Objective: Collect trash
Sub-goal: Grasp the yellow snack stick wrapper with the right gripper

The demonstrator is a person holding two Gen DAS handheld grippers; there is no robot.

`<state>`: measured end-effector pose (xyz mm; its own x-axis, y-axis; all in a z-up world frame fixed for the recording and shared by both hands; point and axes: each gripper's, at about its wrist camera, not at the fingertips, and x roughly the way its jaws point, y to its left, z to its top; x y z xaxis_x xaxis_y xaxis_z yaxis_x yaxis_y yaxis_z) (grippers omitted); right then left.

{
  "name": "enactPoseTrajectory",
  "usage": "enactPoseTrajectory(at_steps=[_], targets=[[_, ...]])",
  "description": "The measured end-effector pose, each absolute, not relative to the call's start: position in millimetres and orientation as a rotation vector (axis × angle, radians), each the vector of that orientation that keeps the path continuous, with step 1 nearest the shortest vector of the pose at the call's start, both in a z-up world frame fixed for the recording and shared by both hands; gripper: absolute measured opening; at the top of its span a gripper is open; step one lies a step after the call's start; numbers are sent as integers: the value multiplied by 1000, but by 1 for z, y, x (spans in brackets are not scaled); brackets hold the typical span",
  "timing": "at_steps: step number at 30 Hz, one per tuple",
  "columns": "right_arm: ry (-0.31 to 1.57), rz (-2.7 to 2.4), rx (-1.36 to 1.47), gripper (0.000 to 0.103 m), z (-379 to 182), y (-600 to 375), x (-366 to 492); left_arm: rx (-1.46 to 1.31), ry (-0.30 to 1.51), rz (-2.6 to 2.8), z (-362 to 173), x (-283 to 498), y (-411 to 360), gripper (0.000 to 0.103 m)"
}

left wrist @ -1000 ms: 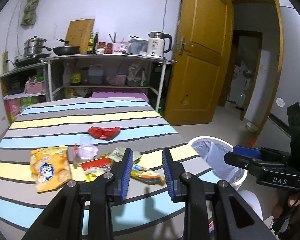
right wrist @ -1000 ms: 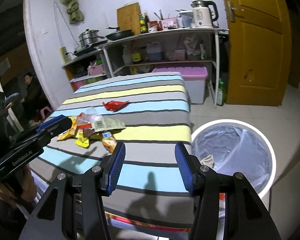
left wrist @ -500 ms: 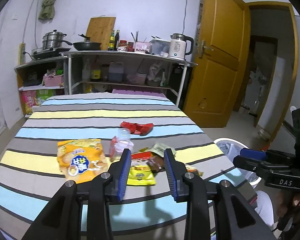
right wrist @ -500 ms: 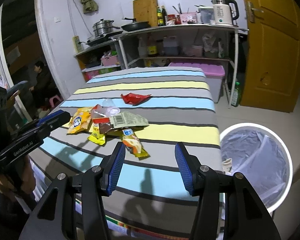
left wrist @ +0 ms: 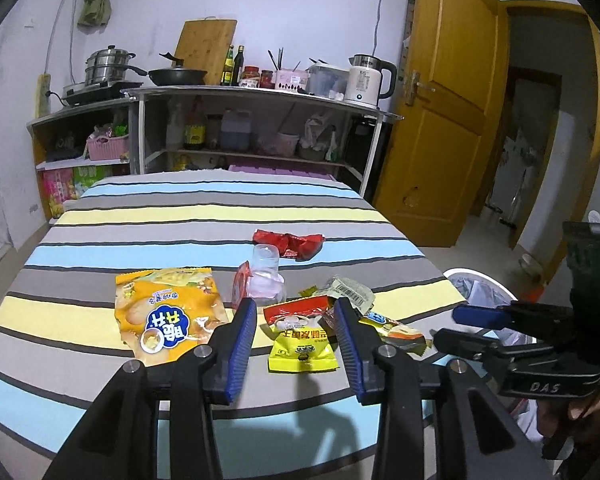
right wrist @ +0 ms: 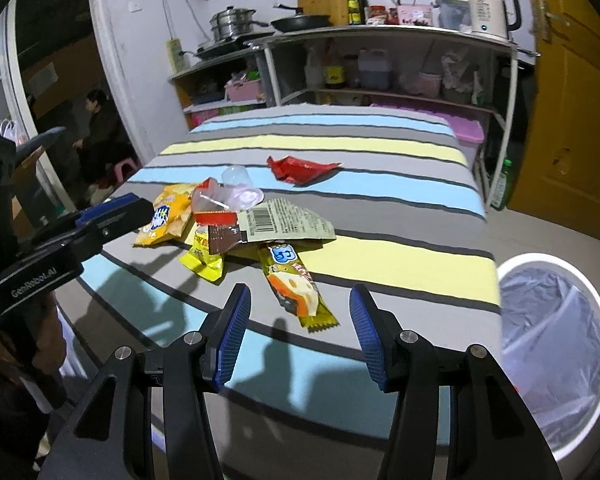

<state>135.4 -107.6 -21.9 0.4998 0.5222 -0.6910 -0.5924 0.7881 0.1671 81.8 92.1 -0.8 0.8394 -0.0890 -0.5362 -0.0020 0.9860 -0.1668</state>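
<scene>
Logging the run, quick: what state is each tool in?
Left tool: open, holding nothing.
Right tool: open, holding nothing.

Both views evenly lit from overhead, cool in tone; soft gripper shadows fall on the striped tablecloth (left wrist: 204,216) near its front edge; focus sharp at centre; strong fisheye bending of the shelf unit (right wrist: 384,36) and door (left wrist: 440,120); black vignette fills the corners; doorway at left of right view dim.

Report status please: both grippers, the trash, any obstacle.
Left gripper open, empty, above yellow packet. Right gripper open, empty, near long snack wrapper. Wrappers all on striped table; bin at right. No obstacle.
</scene>
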Motion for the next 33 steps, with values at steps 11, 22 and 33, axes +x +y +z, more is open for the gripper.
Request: enactPoseTrajectory(at_steps=[11,22,33], targets=[[888,718,-140,52,-52,-80,165,-164,583,-58,-2,106,95,40],[913,720,-117,17,-51,-100,163,-127,620,-141,-6,150,68,47],[912,665,-65,16,-47,-146,143,-96,724,-235,-27,184,27,50]])
